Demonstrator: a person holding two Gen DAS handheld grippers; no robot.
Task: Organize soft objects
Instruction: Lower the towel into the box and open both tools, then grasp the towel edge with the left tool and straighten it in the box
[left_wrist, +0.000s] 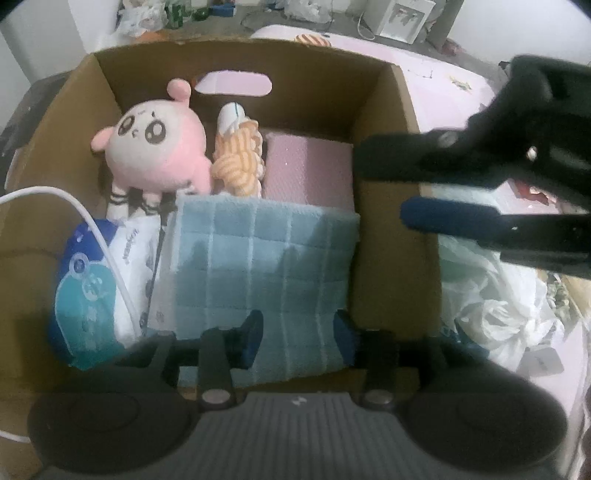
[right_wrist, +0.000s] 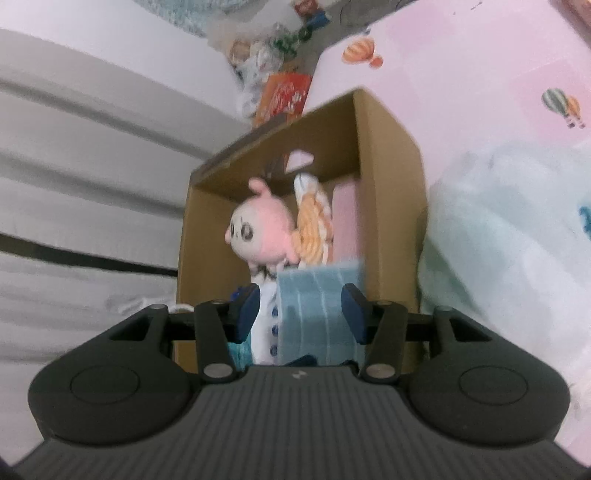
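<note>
A cardboard box (left_wrist: 391, 243) holds a pink plush doll (left_wrist: 155, 147), an orange knotted rope toy (left_wrist: 240, 158), a pink folded cloth (left_wrist: 308, 170), a folded blue checked towel (left_wrist: 258, 273) and a white-and-blue soft pack (left_wrist: 96, 288). My left gripper (left_wrist: 297, 334) is open just above the towel's near edge. My right gripper (left_wrist: 384, 188) is open beside the box's right wall. In the right wrist view the right gripper (right_wrist: 301, 312) is open in front of the box (right_wrist: 391, 206), with the towel (right_wrist: 319, 306), doll (right_wrist: 264, 230) and rope toy (right_wrist: 314, 229) showing inside.
A white cable (left_wrist: 99, 240) runs over the box's left side. White and pale green plastic bags (left_wrist: 495, 295) lie right of the box on a pink balloon-print sheet (right_wrist: 480, 74). Clutter lies on the floor behind (left_wrist: 155, 18).
</note>
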